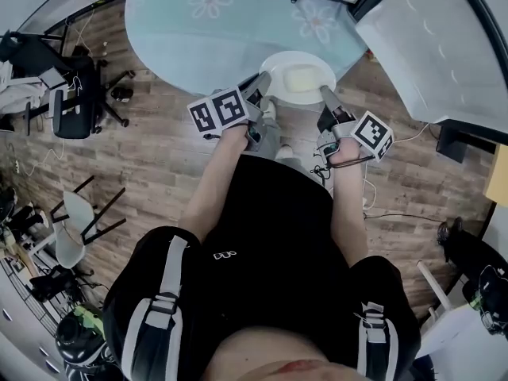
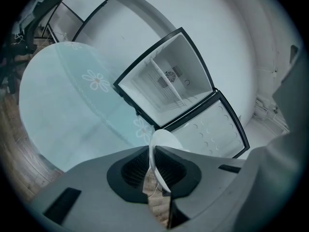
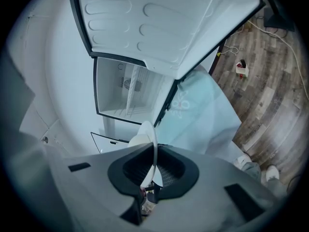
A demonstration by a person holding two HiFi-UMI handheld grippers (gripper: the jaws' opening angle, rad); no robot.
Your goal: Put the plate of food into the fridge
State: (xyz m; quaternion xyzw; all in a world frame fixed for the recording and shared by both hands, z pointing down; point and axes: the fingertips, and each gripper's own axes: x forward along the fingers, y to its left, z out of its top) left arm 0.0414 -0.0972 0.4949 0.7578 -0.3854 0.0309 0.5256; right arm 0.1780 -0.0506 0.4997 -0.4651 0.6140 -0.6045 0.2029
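- The plate (image 1: 275,64), carrying a pale yellow block of food (image 1: 302,78), is held level in the air over the near edge of the round table (image 1: 190,30).
- The left gripper (image 1: 257,86) is clamped on the plate's left rim and the right gripper (image 1: 326,96) on its right rim, so each carries one side.
- The open fridge (image 2: 166,79) lies straight ahead of both jaws, beyond the table, with its door (image 1: 421,46) swung out to the right.
- Both forearms reach forward, close together, and neither hand is clearly nearer the fridge.
- Judgement: the plate must travel forward, kept flat, into the fridge's bare compartment.
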